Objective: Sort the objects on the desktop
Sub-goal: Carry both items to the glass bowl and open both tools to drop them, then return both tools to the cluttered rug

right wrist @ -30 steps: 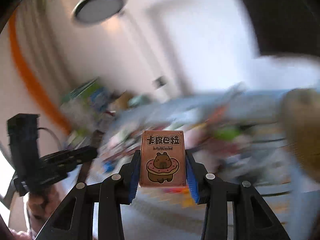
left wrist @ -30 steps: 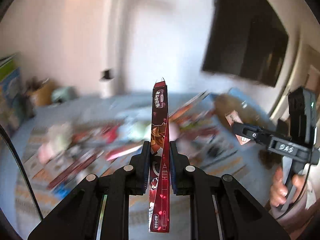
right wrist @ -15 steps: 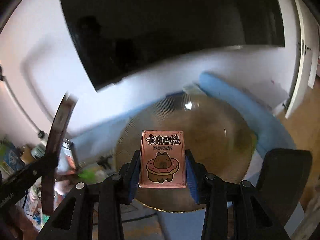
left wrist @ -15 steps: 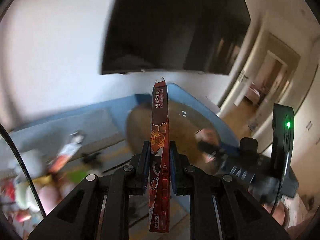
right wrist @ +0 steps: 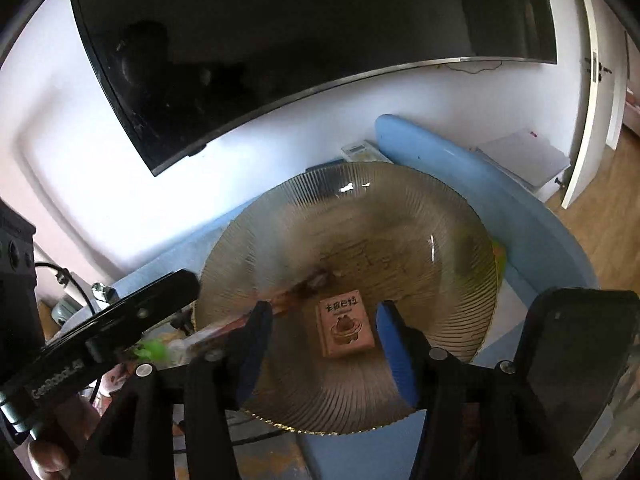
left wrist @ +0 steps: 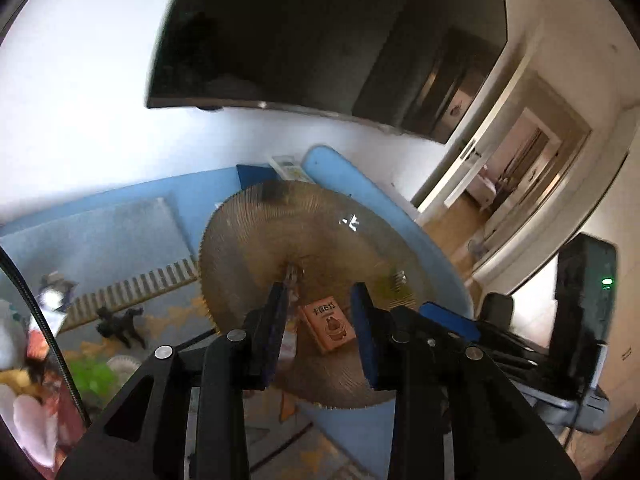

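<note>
A ribbed amber glass plate (left wrist: 248, 248) (right wrist: 440, 216) sits on the blue table. An orange card box with a capybara picture (left wrist: 328, 324) (right wrist: 346, 324) lies flat in the plate. A long red packet (right wrist: 296, 294) lies blurred across the plate's left part; its tip shows in the left wrist view (left wrist: 292, 274). My left gripper (left wrist: 320, 332) is open above the plate, the card box between its fingers but apart from them. My right gripper (right wrist: 324, 344) is open over the card box.
A dark TV (right wrist: 280, 40) hangs on the wall behind the plate. A remote (right wrist: 362, 150) lies at the table's back. Small toys and clutter (left wrist: 100, 368) lie on a patterned mat at the left. An open doorway (left wrist: 508, 184) is at the right.
Both grippers have opened. The card box left my right gripper and lies in the plate. The red packet left my left gripper and lies on the plate's left side.
</note>
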`<state>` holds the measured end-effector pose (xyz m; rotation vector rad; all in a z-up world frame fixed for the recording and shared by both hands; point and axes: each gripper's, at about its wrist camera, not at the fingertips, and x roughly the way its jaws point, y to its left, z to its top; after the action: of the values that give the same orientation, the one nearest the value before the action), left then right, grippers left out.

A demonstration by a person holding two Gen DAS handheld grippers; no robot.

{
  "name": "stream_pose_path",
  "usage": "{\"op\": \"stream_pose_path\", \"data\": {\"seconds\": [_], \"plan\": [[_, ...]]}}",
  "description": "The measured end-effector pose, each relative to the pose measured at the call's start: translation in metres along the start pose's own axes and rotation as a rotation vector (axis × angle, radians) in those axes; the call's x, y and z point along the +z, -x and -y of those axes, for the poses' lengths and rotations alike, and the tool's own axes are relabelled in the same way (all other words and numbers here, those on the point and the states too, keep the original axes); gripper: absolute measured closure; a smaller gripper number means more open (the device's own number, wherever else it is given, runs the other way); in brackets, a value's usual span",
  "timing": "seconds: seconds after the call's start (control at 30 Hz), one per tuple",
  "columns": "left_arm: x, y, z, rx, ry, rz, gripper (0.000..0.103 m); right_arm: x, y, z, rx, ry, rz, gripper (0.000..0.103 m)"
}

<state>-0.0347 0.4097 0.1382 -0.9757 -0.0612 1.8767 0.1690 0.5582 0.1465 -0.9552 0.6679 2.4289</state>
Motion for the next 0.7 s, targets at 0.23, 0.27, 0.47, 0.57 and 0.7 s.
{"op": "stream_pose_path", "data": {"seconds": [0.23, 0.27, 0.47, 0.57, 0.7], "plan": [[-0.017, 0.065, -0.014, -0.016, 0.056, 0.086, 0.074, -0.002, -0.001, -0.016, 0.074, 0.030, -0.005, 0.049], [-0.021, 0.079, -0.018, -0.008, 0.066, 0.108, 0.074, -0.003, 0.001, -0.020, 0.086, 0.040, 0.000, 0.049], [-0.054, 0.167, -0.054, 0.104, 0.144, 0.232, 0.066, -0.015, 0.012, -0.048, 0.150, 0.085, 0.014, 0.048], [-0.081, 0.209, -0.075, 0.200, 0.195, 0.288, 0.047, -0.026, 0.016, -0.072, 0.204, 0.139, 0.016, 0.047], [-0.130, 0.262, -0.104, 0.298, 0.282, 0.349, 0.040, -0.045, 0.019, -0.107, 0.272, 0.226, -0.002, 0.041]]}}
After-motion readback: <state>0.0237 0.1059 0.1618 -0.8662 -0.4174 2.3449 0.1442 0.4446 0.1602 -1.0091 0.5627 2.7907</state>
